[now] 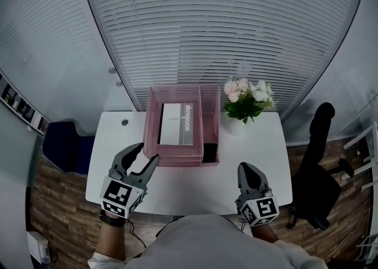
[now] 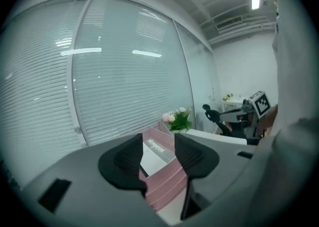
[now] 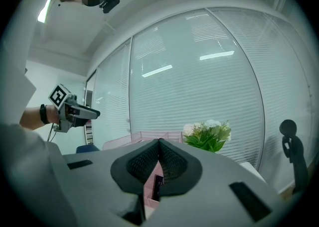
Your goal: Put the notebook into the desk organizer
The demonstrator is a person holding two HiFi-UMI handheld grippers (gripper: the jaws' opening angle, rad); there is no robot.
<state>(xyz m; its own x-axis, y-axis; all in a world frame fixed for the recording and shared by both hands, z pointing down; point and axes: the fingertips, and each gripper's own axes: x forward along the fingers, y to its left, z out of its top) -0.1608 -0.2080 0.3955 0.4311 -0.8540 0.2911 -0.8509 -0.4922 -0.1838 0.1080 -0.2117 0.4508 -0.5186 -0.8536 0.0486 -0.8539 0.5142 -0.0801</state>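
Note:
A pink mesh desk organizer (image 1: 152,127) stands at the back middle of the white desk (image 1: 195,185). A white and grey notebook (image 1: 176,124) lies inside its left compartment. My left gripper (image 1: 147,151) hovers just in front of the organizer's left front corner, jaws apart with nothing between them. In the left gripper view the notebook (image 2: 153,152) and the organizer (image 2: 167,181) show beyond the open left gripper (image 2: 158,142). My right gripper (image 1: 246,169) is shut and empty near the desk's front right. In the right gripper view the right gripper (image 3: 158,144) points toward the organizer (image 3: 137,137).
White and pink flowers (image 1: 247,101) in a white vase stand right of the organizer. A black office chair (image 1: 319,173) is beside the desk's right end, a blue seat (image 1: 65,144) at its left. Window blinds (image 1: 224,26) run behind the desk.

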